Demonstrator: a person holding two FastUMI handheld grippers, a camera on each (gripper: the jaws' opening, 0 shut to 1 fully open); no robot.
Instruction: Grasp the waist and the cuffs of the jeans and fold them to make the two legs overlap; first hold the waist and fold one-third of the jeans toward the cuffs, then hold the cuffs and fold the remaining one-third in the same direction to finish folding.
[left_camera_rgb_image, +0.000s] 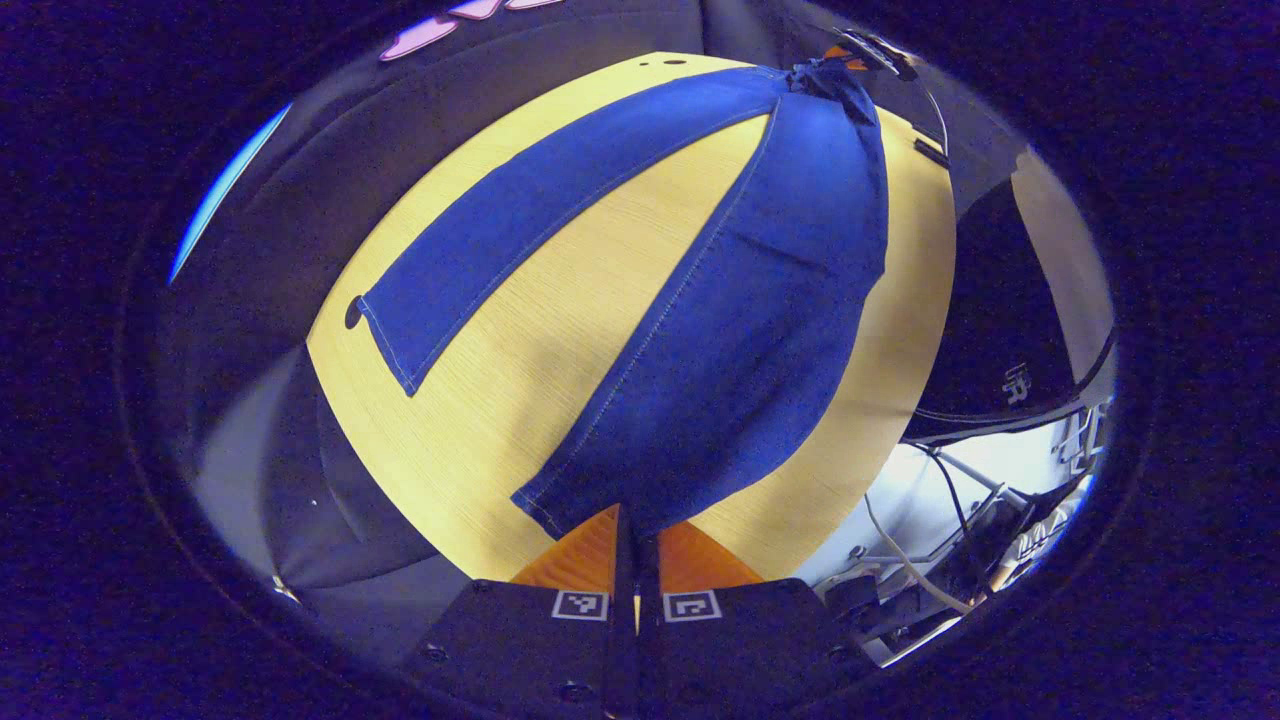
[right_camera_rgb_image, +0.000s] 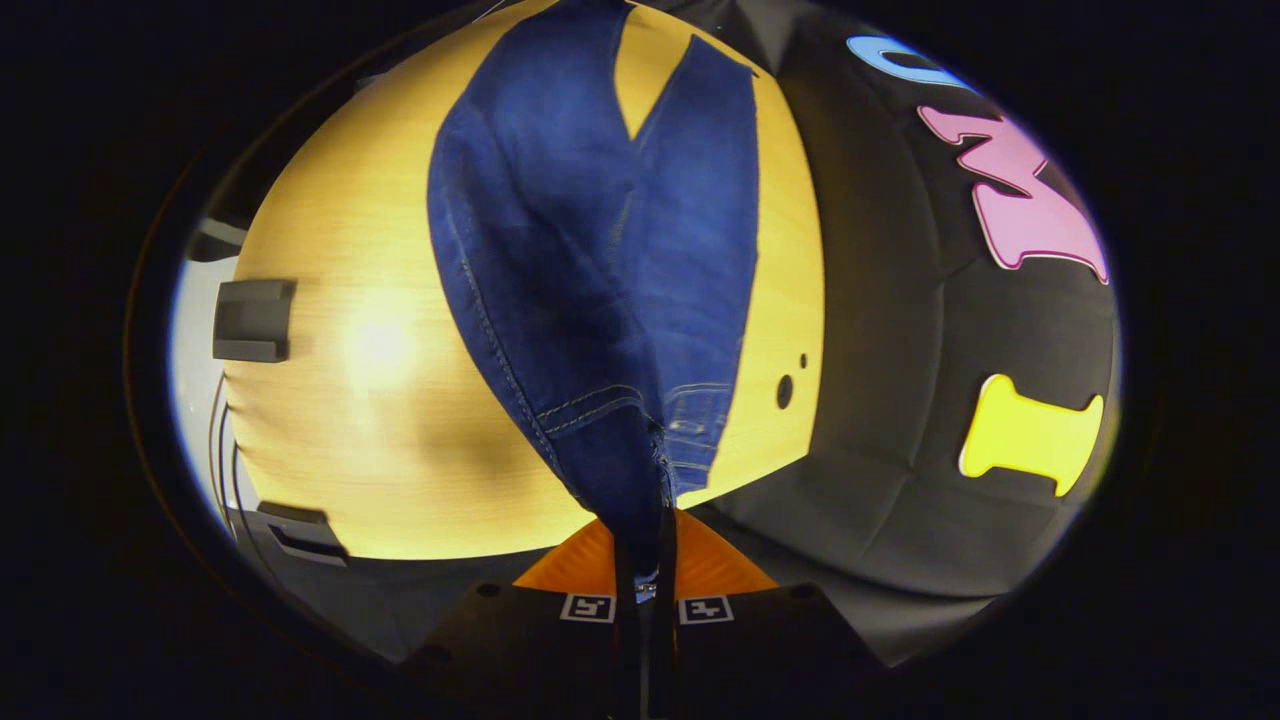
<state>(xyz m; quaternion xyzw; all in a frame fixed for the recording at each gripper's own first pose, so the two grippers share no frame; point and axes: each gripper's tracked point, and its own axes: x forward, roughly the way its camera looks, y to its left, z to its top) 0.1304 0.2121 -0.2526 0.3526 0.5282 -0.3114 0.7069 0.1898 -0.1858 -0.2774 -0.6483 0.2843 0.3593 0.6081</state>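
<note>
Clamped between the left gripper (left_camera_rgb_image: 637, 545) fingers, in the left gripper view, is one cuff of the jeans (left_camera_rgb_image: 740, 300); that leg rises off the wooden table (left_camera_rgb_image: 560, 300) while the other leg (left_camera_rgb_image: 530, 215) lies flat, well apart. At the far end the right gripper (left_camera_rgb_image: 850, 58) pinches the waist.

Right gripper view: its fingers are clenched on the waistband (right_camera_rgb_image: 625, 440), the legs splaying beyond. Risk, as I judge it: a thin pinch slips, or the lifted leg lands skewed, not overlapping.
</note>
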